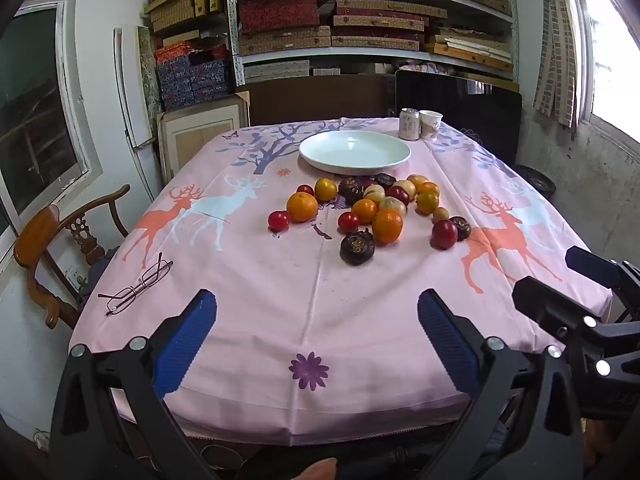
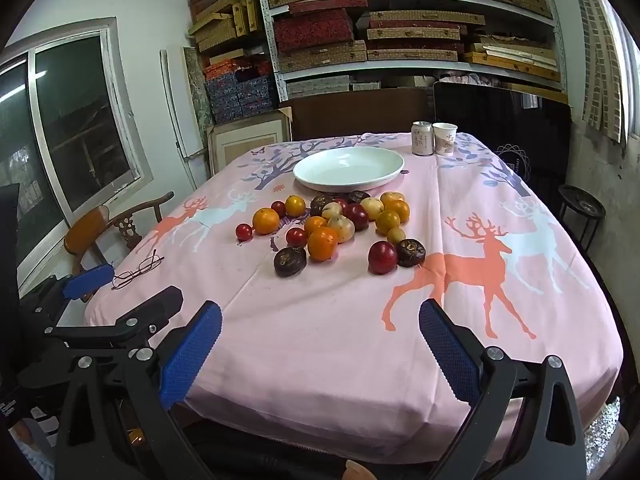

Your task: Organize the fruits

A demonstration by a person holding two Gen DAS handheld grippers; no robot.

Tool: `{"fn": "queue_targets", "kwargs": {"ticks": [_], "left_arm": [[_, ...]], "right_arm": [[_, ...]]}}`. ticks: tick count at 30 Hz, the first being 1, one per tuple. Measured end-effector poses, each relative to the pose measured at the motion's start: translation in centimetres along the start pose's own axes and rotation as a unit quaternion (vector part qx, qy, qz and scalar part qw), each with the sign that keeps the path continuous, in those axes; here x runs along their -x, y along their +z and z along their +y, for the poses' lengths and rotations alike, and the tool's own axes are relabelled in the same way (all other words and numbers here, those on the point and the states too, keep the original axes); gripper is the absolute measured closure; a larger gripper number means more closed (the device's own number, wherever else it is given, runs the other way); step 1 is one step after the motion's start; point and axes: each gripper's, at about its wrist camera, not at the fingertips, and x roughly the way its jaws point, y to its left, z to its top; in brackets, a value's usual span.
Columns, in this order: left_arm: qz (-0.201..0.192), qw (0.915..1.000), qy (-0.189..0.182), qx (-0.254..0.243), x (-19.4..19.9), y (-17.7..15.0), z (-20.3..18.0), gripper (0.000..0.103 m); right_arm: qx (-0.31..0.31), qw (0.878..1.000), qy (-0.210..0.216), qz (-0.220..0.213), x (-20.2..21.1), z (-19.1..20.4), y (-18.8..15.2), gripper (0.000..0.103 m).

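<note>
One white plate (image 2: 348,170) bare, fruits (image 2: 332,224) loose on tablecloth (image 2: 320,320) beside it, both grippers' fingers (image 1: 186,340) (image 2: 448,350) released

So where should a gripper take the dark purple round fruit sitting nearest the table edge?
Grip the dark purple round fruit across its widest middle, coming from above and the near side. It lies with its calyx facing up, apart from the large orange behind it, so its left, right and front flanks look free.
</note>
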Motion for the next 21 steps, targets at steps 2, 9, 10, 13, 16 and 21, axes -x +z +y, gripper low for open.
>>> {"fn": "queue_targets", "kwargs": {"ticks": [2,9,10,13,16,21], "left_arm": [[0.001,1.0,-0.001,0.001,-0.01,0.0,0.01,0.004],[0.003,1.0,-0.001,-0.003,-0.32,-0.36,-0.21,0.004],[0.003,1.0,-0.001,-0.004,-0.36,-0.42,-0.29,0.004],[0.004,1.0,-0.002,-0.002,-0.11,-0.55,-0.35,0.004],[0.006,1.0,-0.002,-0.002,-0.01,-0.6,-0.88,0.004],[0.015,0.9999,-0.008,0.002,-0.51,-0.39,-0.29,0.004]], "right_arm": [[0.0,1.0,0.0,-0.002,0.02,0.03,-0.01,0.003],[-0.002,1.0,-0.002,0.002,0.03,-0.07,0.01,0.003],[-0.003,1.0,-0.002,0.002,0.05,-0.14,0.04,0.003],[0.0,1.0,-0.001,-0.001,-0.04,0.0,-0.02,0.003],[0.0,1.0,-0.001,-0.001,-0.01,-0.08,0.01,0.003],[0.0,1.0,-0.001,0.0,0.02,-0.1,0.0,0.003]]}}
